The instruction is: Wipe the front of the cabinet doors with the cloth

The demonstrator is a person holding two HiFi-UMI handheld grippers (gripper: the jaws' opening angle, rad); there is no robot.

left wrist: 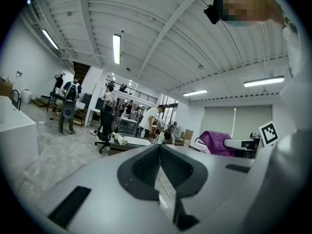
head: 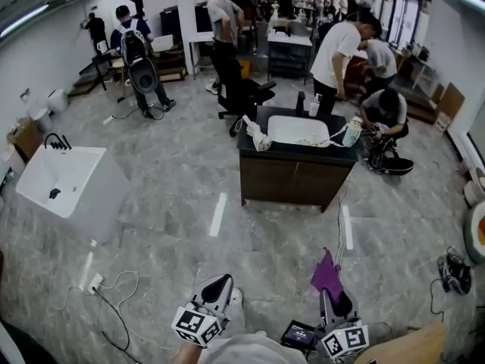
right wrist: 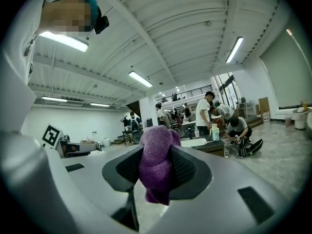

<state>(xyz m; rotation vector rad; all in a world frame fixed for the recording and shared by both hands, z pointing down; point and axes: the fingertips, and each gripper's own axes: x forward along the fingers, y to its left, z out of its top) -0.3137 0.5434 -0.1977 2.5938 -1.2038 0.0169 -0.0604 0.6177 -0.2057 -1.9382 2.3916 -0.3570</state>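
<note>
Marble floor (head: pixel 174 196) is seen under both grippers. L gripper (head: pixel 220 282) is held w/ jaws pressed together, nothing btwn. R gripper (head: pixel 334 294) is clamped on purple cloth (head: pixel 326 273). Further off, well apart from cloth, cabinet (head: pixel 294 179) is stood; people (head: pixel 333 51) are gathered beyond.

The grey floor (head: pixel 174 180) carries a dark cabinet (head: pixel 292 180) well ahead of my right tool (head: pixel 333 293), and a white socket block (head: pixel 95 283) left of my left tool (head: pixel 220 285).

Left gripper (head: pixel 224 280) closed, empty; right gripper (right wrist: pixel 157 152) pinches cloth (head: pixel 327 273).
</note>
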